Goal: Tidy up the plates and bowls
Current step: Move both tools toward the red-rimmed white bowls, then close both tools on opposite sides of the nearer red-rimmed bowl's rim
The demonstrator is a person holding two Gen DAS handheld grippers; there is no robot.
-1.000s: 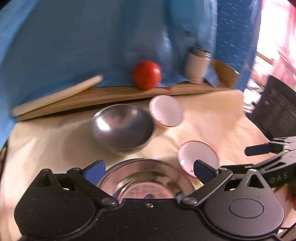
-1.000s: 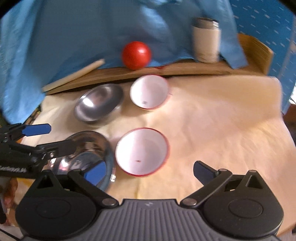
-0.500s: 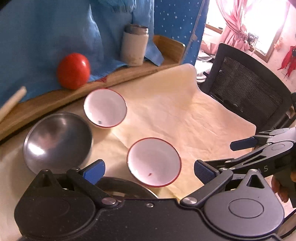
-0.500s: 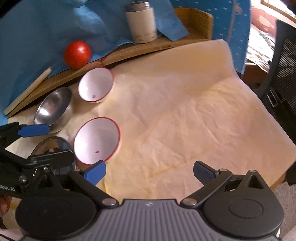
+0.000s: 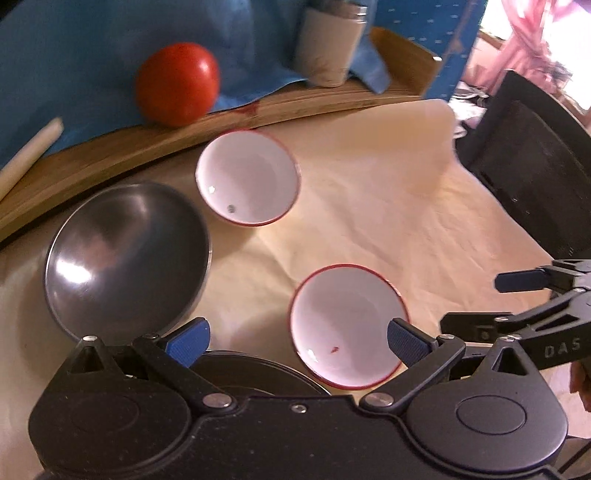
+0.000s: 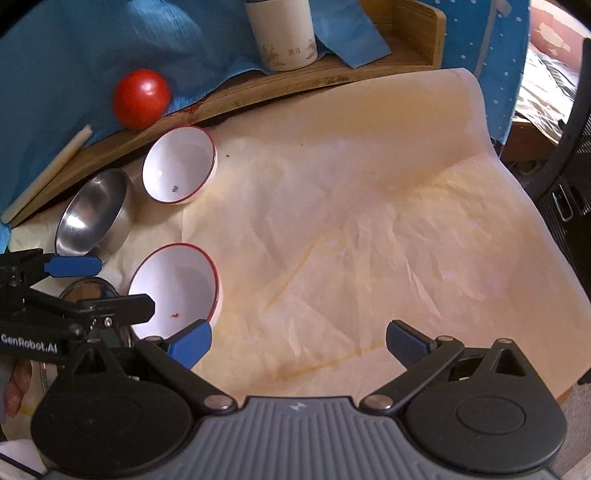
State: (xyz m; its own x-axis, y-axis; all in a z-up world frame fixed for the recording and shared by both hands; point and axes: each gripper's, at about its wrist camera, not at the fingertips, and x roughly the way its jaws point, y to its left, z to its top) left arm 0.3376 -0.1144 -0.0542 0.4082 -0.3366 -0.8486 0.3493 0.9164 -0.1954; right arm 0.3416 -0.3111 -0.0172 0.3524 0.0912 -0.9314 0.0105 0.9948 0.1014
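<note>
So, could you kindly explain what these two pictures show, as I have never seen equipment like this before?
There is no robot here: a person holds a two-finger claw in each hand, and each claw carries a wide-angle camera looking along its fingers. One picture is from the left claw, the other from the right claw. Both are open and hold nothing. On the cream paper cover sit two white red-rimmed bowls, near and far, a steel bowl and a partly hidden steel dish. Behind, a wooden board carries a tomato and a cup.
</note>
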